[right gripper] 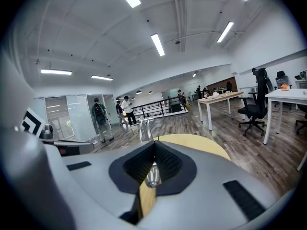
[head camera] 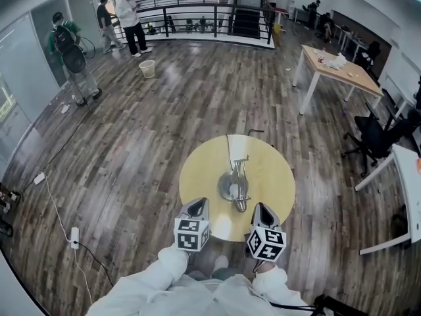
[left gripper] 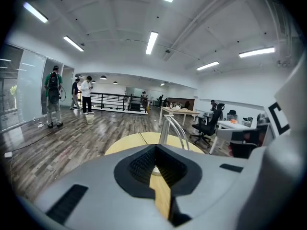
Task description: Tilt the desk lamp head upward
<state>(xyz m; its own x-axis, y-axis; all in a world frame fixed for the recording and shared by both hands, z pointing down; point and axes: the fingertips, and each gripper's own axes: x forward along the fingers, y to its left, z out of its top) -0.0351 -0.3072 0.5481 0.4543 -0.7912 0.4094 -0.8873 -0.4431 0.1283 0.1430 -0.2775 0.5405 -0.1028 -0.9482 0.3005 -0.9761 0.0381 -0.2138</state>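
A silver desk lamp (head camera: 235, 183) stands in the middle of a round yellow table (head camera: 204, 170), its head pointing toward me and its cable trailing to the far edge. My left gripper (head camera: 197, 207) hovers over the table's near left edge, shut and empty. My right gripper (head camera: 260, 210) sits at the near right edge, also shut with nothing in it. Both are short of the lamp and apart from it. The lamp arm (left gripper: 171, 128) rises ahead in the left gripper view; in the right gripper view the lamp (right gripper: 145, 129) stands ahead and its head shows between the jaws.
Wooden floor surrounds the table. A long desk (head camera: 342, 71) stands far right, a black office chair (head camera: 375, 137) and a white desk (head camera: 411, 189) at right. People stand at the far left by a railing (head camera: 197, 8); a bucket (head camera: 147, 68) is nearby. A power strip (head camera: 74, 237) lies on the floor at left.
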